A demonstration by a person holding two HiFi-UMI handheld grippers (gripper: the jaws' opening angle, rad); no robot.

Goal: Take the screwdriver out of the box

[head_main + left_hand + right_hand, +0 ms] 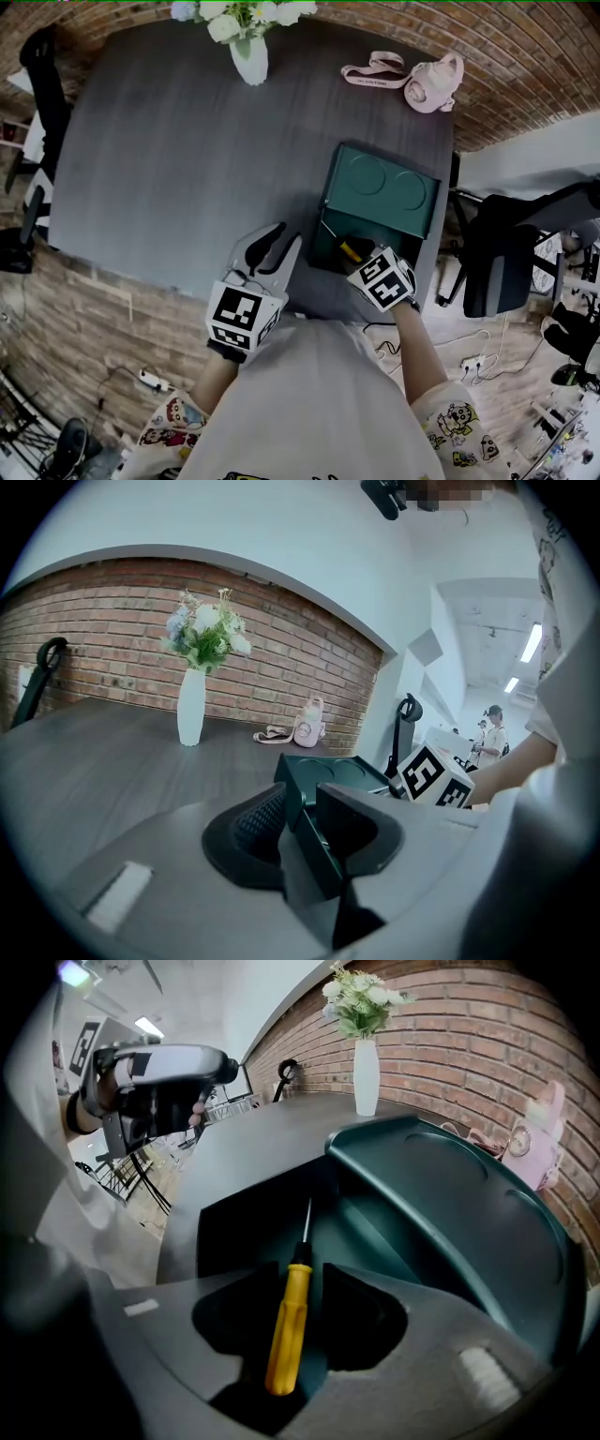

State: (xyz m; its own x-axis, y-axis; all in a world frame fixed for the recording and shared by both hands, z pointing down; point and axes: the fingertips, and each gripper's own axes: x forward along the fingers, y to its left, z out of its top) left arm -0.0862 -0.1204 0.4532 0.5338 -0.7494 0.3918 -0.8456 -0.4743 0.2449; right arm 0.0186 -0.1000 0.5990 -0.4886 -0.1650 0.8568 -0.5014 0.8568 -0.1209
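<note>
A dark green box [380,187] stands at the table's right edge with its lid raised. In its tray lies a screwdriver [286,1330] with a yellow handle and a thin shaft pointing away from me; its handle [354,250] shows from above too. My right gripper [300,1274] reaches down into the tray, open, jaws on either side of the handle with a gap at each pad. My left gripper [279,239] is at the box's near left corner. In the left gripper view the box wall [302,827] fills the space between that gripper's [300,803] jaws.
The grey table [187,159] holds a white vase of flowers [248,56] at the far edge and a pink bottle with a strap [431,84] at the far right. A black chair [497,262] stands right of the table. A brick wall runs behind.
</note>
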